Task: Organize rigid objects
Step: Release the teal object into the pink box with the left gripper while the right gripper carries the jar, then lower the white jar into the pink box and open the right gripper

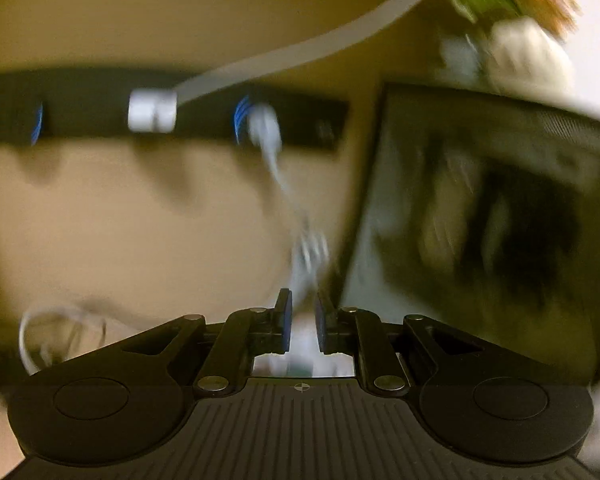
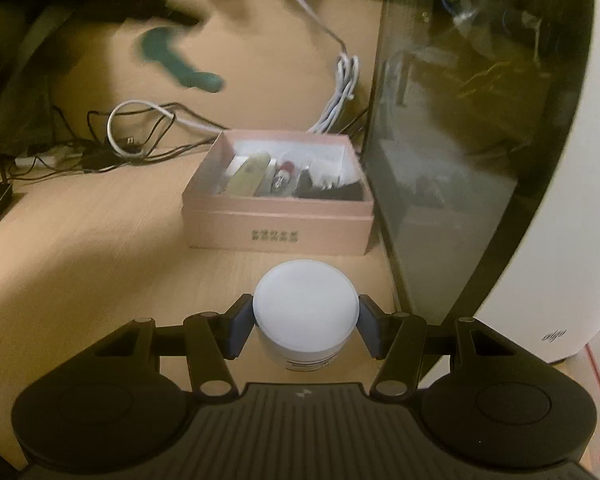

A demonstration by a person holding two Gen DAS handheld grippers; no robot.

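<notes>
In the right wrist view my right gripper [image 2: 306, 322] is shut on a round white jar [image 2: 305, 310], its blue pads pressing the jar's sides just above the wooden desk [image 2: 80, 240]. Beyond the jar stands an open pink box [image 2: 278, 224] that holds several small items. A blurred teal object [image 2: 172, 60] hangs above the desk at the upper left. In the blurred left wrist view my left gripper [image 1: 303, 320] is raised and nearly closed, with a narrow gap between its pads; I cannot tell whether anything is held.
A dark glass-sided computer case [image 2: 460, 140] stands at the right, with a white casing [image 2: 560, 240] behind it. White and black cables [image 2: 140, 136] lie at the back left. A white cable [image 2: 340, 80] hangs from a black power strip [image 1: 160, 110].
</notes>
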